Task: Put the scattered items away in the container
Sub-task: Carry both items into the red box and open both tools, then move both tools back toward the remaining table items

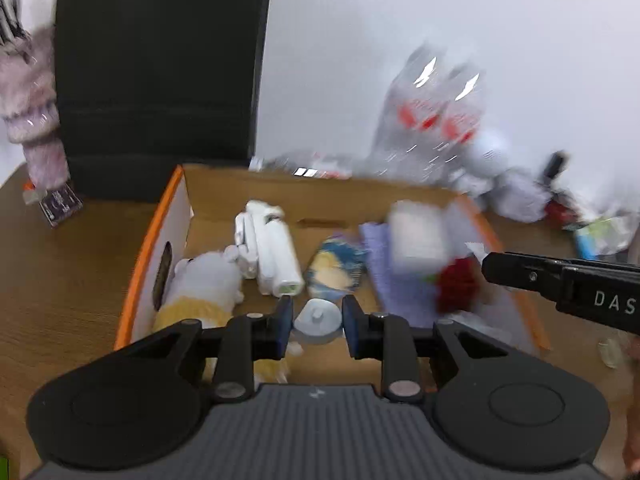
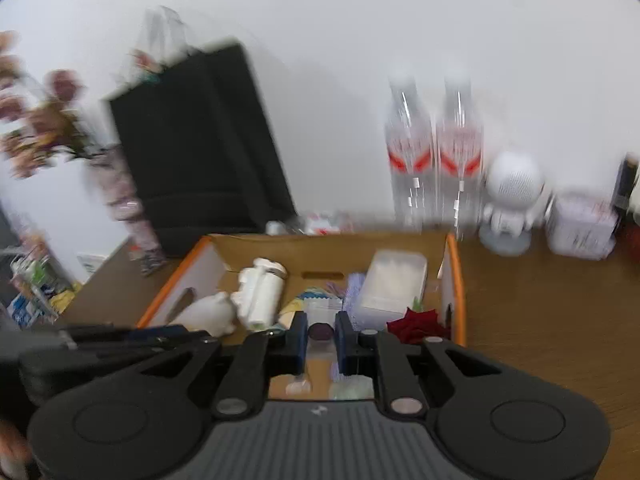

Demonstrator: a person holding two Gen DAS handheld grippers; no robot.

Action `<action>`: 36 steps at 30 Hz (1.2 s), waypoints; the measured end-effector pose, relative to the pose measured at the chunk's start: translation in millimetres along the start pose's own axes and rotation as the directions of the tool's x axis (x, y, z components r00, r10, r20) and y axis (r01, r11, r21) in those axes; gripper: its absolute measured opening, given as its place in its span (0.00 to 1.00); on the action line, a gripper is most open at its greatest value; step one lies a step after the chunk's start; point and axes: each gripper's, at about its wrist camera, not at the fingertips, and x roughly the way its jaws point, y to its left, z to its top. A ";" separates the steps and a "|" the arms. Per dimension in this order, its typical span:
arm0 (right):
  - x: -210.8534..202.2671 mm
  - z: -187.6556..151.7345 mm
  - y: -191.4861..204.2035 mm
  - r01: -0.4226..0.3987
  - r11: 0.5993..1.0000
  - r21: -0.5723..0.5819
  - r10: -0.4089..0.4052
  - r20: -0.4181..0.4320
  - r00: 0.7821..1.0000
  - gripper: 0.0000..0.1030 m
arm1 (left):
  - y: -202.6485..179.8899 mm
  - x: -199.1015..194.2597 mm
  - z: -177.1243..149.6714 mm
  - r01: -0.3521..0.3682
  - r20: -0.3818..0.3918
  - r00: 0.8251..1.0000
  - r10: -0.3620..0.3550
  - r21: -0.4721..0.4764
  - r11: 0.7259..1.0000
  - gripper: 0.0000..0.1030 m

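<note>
**A:** What is each gripper carrying?

**B:** The left gripper [image 1: 316, 320], low centre of its view, is clenched on a small white cap-shaped piece [image 1: 318, 316] with a stub on top. It looks like hard, smooth plastic: light, stiff, a bit slippery, so the pads belong on its round sides, as they are now. The right gripper [image 2: 322, 334], low centre of its own view, pinches a small dark round thing [image 2: 320, 331], purplish; the blur is heavy, so I can only guess it is a lid or a disc, rigid and light.

**A:** And the container?

**B:** The cardboard box [image 1: 138, 264] with the orange rim fills mid-frame, directly beyond both sets of fingers. Both held pieces hang over its near end.

**A:** What is already inside?

**B:** At the left a soft plush toy [image 1: 204, 280], squashy, grabbable anywhere. Beside it a white folded plastic gadget [image 1: 266, 248], stiff. On the right a translucent lidded box [image 2: 394, 284] on lilac cloth [image 1: 400, 280], and a red fabric rose [image 2: 416, 322], which would crush easily.

**A:** Surface?

**B:** A wood-grain table [image 2: 540, 300].
</note>
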 end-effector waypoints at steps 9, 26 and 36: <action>65.8 0.7 -15.2 0.093 0.996 0.018 -0.090 -0.127 0.988 0.39 | 6.5 42.2 4.7 -0.132 -0.039 0.990 0.133 0.029 0.991 0.47; -52.9 -6.8 22.7 0.110 0.993 0.029 -0.105 -0.142 0.984 0.67 | 6.6 -88.6 0.0 -0.202 -0.052 0.978 0.203 0.012 0.979 0.89; -95.6 -37.0 52.6 0.099 0.995 -0.003 -0.099 -0.104 0.990 0.82 | -9.7 -144.4 -22.9 -0.185 0.032 0.983 0.183 0.051 0.981 0.94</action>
